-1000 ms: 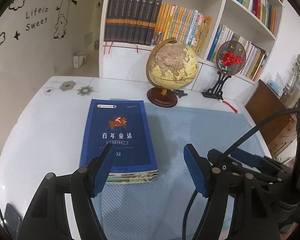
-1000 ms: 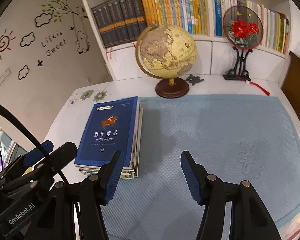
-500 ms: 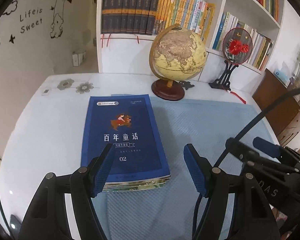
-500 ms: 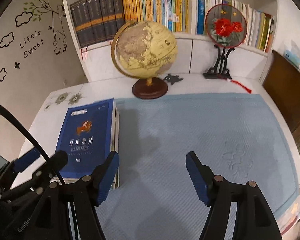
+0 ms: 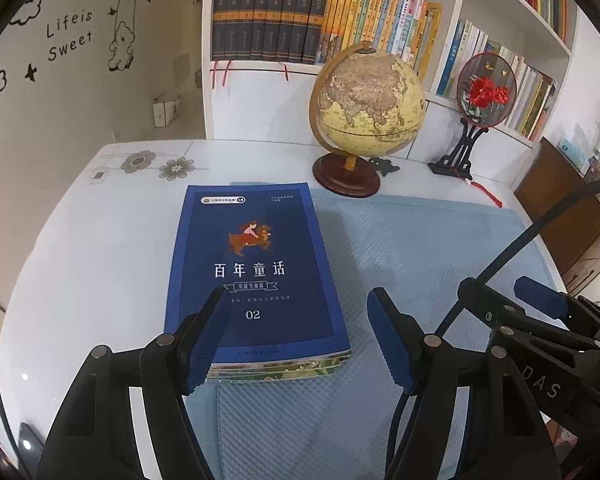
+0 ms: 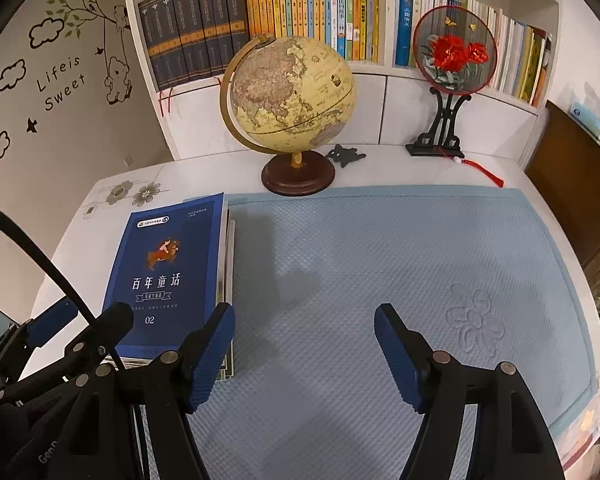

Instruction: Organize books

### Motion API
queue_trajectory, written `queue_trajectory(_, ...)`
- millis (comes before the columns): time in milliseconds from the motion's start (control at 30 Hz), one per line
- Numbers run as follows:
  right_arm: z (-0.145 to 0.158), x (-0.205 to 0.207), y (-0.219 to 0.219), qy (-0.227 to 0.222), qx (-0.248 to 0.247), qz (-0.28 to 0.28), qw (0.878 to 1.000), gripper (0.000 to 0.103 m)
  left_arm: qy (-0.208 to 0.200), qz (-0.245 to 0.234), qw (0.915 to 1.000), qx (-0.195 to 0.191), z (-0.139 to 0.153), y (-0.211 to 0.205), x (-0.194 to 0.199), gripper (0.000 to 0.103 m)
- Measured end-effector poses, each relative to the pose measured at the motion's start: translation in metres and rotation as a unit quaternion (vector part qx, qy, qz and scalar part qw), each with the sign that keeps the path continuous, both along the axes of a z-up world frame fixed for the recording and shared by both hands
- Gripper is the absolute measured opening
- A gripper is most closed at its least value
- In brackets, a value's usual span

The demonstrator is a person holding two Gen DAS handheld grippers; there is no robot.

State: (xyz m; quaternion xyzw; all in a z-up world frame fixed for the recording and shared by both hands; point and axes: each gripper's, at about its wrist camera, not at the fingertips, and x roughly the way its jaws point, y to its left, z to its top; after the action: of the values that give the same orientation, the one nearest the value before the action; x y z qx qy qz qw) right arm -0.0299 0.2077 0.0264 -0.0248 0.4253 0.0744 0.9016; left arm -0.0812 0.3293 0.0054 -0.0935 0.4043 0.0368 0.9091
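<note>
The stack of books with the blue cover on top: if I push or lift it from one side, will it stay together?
Probably not. The stack of books looks like several thin softcovers lying loose, so a side push would likely fan them apart. The blue top cover looks glossy, so it may slide off first. Lifted by one edge, such thin books would likely sag.

Two wrist fisheyes look steeply down and forward over a white table (image 5: 80, 264) toward a bookshelf (image 6: 384, 80) at 12 o'clock. The left view sits close above the book stack (image 5: 256, 276), dead ahead; the right view, just beside it, has the stack (image 6: 168, 276) at 10 o'clock. Both share the globe (image 5: 368, 108), mat (image 6: 380, 264) and shelf.
</note>
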Motion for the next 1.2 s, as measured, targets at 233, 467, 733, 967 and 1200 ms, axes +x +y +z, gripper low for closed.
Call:
queue_trajectory(233,0.002,-0.003,0.002,-0.01,-0.013,0.001,1.0,0.07,0.004,0.002,1.0,-0.002,0.0,0.0,0.0,0.069)
queue_trajectory(467,0.0,-0.002,-0.003,-0.007,-0.013,-0.004,1.0,0.07,0.007,-0.002,1.0,-0.005,-0.002,-0.004,0.001,0.069)
queue_trajectory(733,0.003,-0.003,-0.012,-0.015,-0.023,-0.014,1.0,0.07,0.007,-0.016,0.9998,-0.012,-0.003,-0.017,0.005,0.069)
queue_trajectory(967,0.018,0.001,-0.04,-0.034,-0.021,-0.054,0.998,0.07,-0.019,-0.06,0.998,0.004,0.016,-0.044,0.021,0.069)
queue_trajectory(1200,0.043,0.002,-0.058,-0.06,-0.026,-0.073,0.995,0.07,-0.041,-0.082,0.9957,0.013,0.041,-0.063,0.03,0.069)
